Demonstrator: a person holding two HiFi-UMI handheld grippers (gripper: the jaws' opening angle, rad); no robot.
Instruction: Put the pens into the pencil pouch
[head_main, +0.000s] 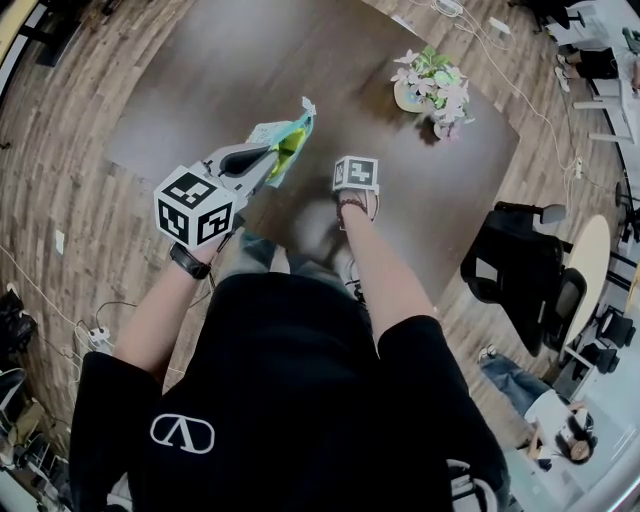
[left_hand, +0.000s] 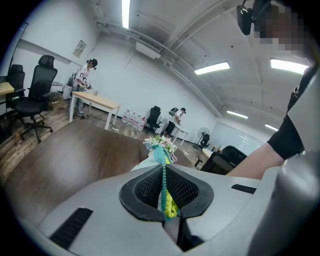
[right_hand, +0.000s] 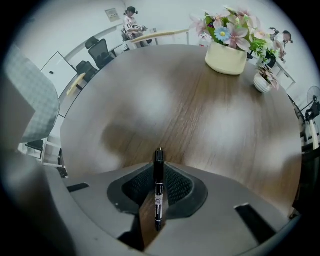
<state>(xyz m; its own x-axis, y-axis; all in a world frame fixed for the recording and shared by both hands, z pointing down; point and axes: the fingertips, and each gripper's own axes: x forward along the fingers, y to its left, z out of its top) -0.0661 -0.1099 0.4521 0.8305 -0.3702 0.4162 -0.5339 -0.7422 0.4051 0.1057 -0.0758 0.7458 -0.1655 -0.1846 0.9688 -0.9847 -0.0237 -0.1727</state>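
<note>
Pen (right_hand: 158, 200): black, long axis vertical in frame, thick end up, clamped in right gripper (right_hand: 159, 175) over table (right_hand: 200, 125). Pencil pouch (left_hand: 161, 156): pinched by left gripper (left_hand: 165, 197). Flower pot (right_hand: 227, 57): upper right, well apart.

colours over a dark wood table

the pencil pouch (head_main: 288, 140) is teal with a yellow lining and a teal zip (pale patches outside, print unclear). the pen (right_hand: 158, 190) is black with a white label band. the left gripper (left_hand: 164, 175) and right gripper (right_hand: 158, 169) have light grey shells, black ribbed pads and cubes of black-and-white square markers. the table (head_main: 190, 80) is dark brown woodgrain and the floor (head_main: 60, 150) lighter brown planks. the pot (right_hand: 227, 59) is cream, and its flowers (right_hand: 230, 27) are pink, white and blue with green leaves. the shirt (head_main: 290, 400) is black with a white logo.
</note>
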